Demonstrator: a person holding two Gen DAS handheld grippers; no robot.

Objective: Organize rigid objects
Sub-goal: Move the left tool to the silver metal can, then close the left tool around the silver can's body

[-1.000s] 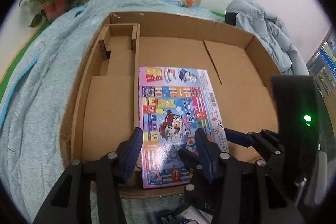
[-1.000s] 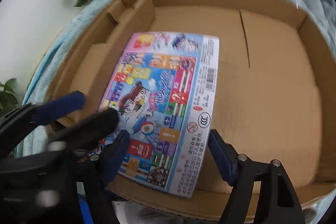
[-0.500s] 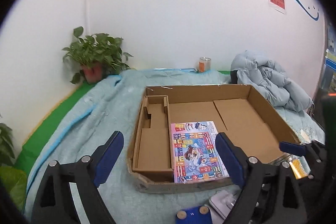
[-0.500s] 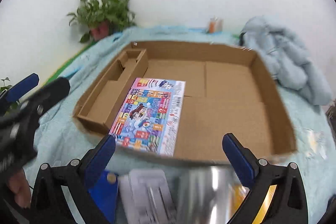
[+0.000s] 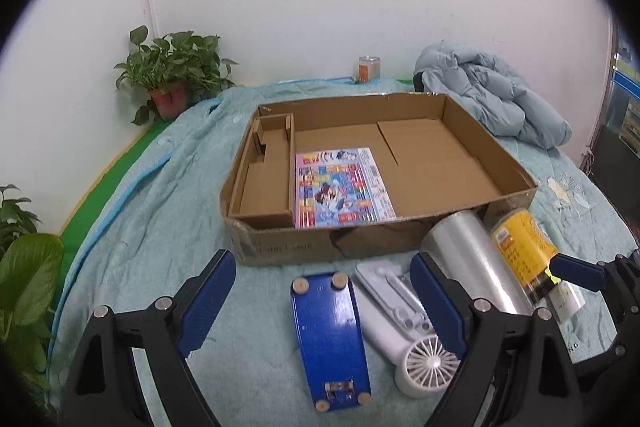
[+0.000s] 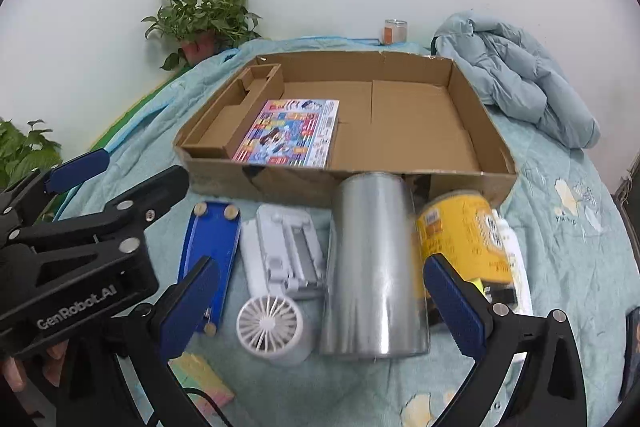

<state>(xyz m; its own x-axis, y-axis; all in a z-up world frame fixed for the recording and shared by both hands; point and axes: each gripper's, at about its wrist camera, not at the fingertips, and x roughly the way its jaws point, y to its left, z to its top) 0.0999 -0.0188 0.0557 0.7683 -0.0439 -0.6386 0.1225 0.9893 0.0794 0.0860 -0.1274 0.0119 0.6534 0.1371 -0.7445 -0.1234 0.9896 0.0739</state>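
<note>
Teal blanket (image 5: 132, 227) covers the bed. Left hand-held gripper (image 5: 320, 291) wide open, empty, jaws just opened. Blue case (image 5: 330, 339), white fan (image 5: 404, 323), silver cylinder (image 5: 472, 267), yellow can (image 5: 520, 247) line the near edge. Game box (image 5: 340, 187) lies flat inside cardboard box (image 5: 500, 163). Right hand-held gripper (image 6: 320, 303) wide open, empty, just opened.

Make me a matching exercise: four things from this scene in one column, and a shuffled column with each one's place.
Things:
1. colourful game box
2. silver cylinder
3. blue flat device
4. potted plant

Places:
A. far left, by the wall
B. lying flat inside the cardboard box, against its inner divider
C. on the blanket, left of the white handheld fan
D. on the blanket, between the white fan and the yellow can

Pairs: 1-B, 2-D, 3-C, 4-A
</note>
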